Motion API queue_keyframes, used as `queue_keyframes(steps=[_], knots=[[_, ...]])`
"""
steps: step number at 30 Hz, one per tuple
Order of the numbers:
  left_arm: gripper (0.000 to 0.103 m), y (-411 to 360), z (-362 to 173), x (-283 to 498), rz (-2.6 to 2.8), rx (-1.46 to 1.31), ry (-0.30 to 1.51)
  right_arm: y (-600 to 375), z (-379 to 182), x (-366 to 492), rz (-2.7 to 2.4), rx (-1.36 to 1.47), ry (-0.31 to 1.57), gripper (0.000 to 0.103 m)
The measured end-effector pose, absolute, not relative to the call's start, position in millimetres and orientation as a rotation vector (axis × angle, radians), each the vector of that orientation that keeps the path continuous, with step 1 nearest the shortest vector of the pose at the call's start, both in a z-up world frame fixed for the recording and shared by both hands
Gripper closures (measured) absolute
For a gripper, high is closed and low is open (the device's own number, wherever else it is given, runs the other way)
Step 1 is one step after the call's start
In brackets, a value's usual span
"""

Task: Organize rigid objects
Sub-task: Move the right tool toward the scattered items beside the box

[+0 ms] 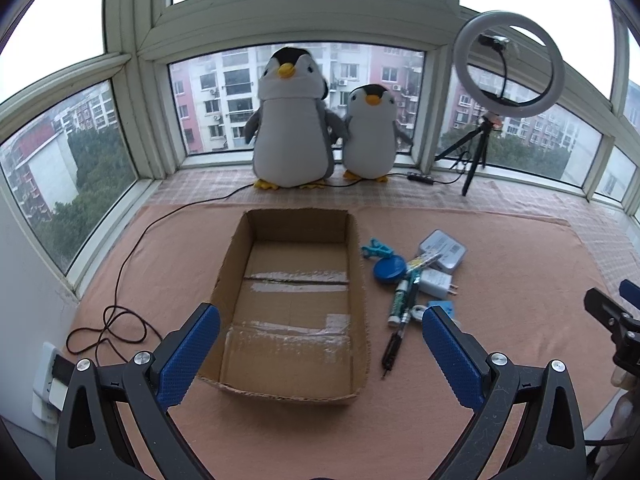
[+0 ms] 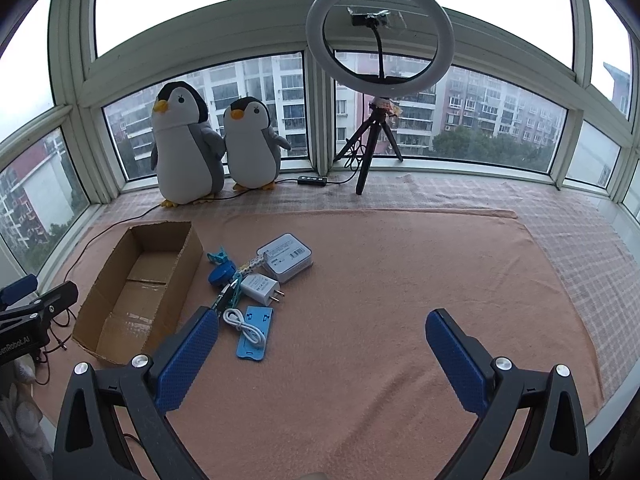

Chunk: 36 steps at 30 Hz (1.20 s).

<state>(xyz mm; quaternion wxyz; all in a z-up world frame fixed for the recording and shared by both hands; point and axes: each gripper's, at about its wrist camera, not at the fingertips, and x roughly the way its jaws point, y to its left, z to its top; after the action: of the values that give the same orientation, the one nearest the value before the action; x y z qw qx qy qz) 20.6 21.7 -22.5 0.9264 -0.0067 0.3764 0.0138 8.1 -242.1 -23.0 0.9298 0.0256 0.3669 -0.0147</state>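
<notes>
**Both grippers wide open, box empty, all the small stuff sitting beside it**

So here's the setup. The left gripper hangs over the near end of the cardboard box with its blue pads spread wide, nothing between them. Same story for the right gripper: wide apart, holding nothing, hovering over bare peach cloth.

The box is open-topped, with only tape strips on its floor. From the left wrist view it's dead centre, and the clutter sits just off its right wall, around 2 to 3 o'clock of it.

The pile, from the right wrist view:
- a white boxy case at the far end
- a white plug charger just nearer, prongs pointing right
- a blue round disc at 9 o'clock of the charger
- a teal clip at about 12 o'clock of the disc, close to the box wall
- a blue flat stand nearest the camera, with a coiled white cable lying on it
- a few pens, best seen from the left wrist view, lying along the box's right side, partly overlapping each other

At the back, two plush penguins stand side by side at the window, at 12 o'clock, and a ring light on a tripod is to their right. A black cord loops on the cloth left of the box.
</notes>
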Motion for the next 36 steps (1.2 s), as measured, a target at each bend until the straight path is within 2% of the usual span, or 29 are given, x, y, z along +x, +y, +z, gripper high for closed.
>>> queue_keyframes(steps=[16,18,21,27,30,36], knots=[[0.001,108,-93,50,0.220,-0.067,0.917,-242,-51,33,0.057,0.102,0.827,0.001],[0.004,121,-108,55,0.252,-0.075,0.949,-243,-59,38,0.067,0.114,0.849,0.001],[0.007,136,-127,62,0.289,-0.076,0.984,-244,-73,46,0.069,0.119,0.887,0.007],[0.017,152,-155,75,0.312,-0.099,1.036,-242,-99,57,0.062,0.093,0.944,0.008],[0.023,155,-165,79,0.310,-0.092,1.054,-240,-108,61,0.078,0.081,0.966,0.015],[0.031,151,-177,85,0.296,-0.086,1.089,-238,-113,67,0.107,0.068,0.970,0.021]])
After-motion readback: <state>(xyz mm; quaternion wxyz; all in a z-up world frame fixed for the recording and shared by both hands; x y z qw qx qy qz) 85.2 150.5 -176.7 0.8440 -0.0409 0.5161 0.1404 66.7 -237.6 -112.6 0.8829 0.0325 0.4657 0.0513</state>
